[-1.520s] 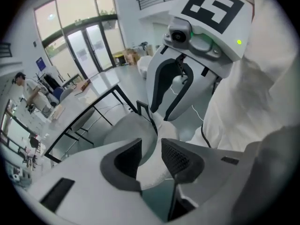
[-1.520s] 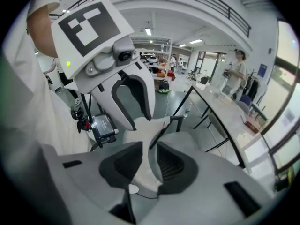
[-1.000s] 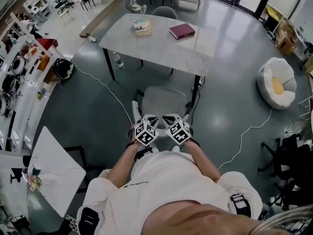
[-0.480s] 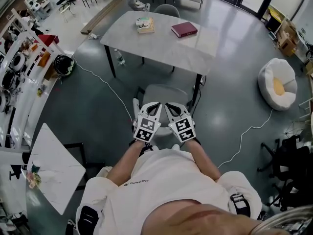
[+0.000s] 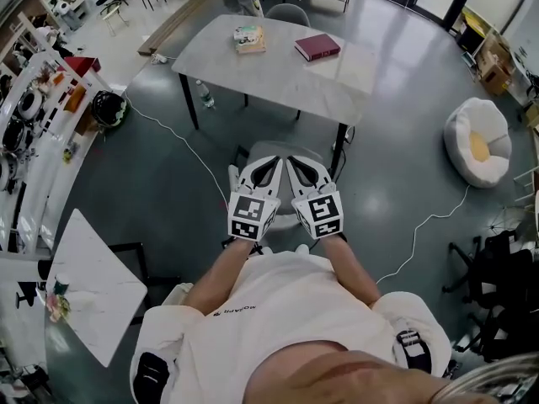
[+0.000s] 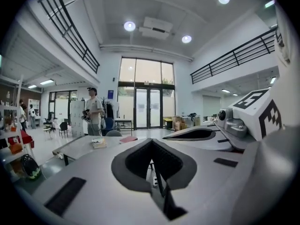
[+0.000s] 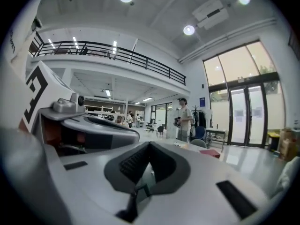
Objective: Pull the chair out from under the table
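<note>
The grey chair stands on the floor just in front of the near edge of the pale table, its seat mostly hidden beneath my two grippers. My left gripper and right gripper hover side by side above the seat and point forward at the table. Both are shut and hold nothing. In the left gripper view the left gripper has its jaws together, with the table beyond them. The right gripper shows the same in its own view.
A red book and a stack of books lie on the table, with a second chair behind it. A white beanbag sits right, a cable crosses the floor, and a small white table stands left. A person stands far off.
Both grippers have risen from low at the chair's near edge and tipped up, so they now point forward above the seat. The chair and table have not visibly moved.
</note>
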### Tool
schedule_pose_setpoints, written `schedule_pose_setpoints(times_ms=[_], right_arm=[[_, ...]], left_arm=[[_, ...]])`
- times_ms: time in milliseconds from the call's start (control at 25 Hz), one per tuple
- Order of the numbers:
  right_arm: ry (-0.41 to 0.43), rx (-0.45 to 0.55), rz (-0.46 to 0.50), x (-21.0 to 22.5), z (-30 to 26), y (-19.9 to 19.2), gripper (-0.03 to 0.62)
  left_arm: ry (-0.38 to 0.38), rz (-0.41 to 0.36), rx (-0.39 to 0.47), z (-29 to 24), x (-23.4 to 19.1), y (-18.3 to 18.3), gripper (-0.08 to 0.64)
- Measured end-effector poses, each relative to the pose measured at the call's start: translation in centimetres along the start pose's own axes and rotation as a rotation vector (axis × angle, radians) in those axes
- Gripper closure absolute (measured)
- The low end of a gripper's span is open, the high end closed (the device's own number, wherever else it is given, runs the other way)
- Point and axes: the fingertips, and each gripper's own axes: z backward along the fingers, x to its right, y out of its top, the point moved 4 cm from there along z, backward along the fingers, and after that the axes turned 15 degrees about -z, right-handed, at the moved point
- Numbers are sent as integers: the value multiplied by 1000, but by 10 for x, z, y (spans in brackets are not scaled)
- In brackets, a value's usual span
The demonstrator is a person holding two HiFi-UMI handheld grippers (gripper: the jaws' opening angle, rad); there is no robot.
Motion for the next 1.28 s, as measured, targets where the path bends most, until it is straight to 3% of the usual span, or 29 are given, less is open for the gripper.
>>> schedule_pose_setpoints(times_ms=[520, 720, 1280], right_arm=[[-49, 160, -75, 2, 15, 59, 580], [-33, 210, -60, -5, 23, 73, 580], [-39, 244, -72, -8, 26, 80, 580]], left_arm=[[116, 52, 157, 10, -20, 60, 557], [157, 51, 221, 20, -17, 75, 557], [204, 42, 233, 24, -14, 79, 557]])
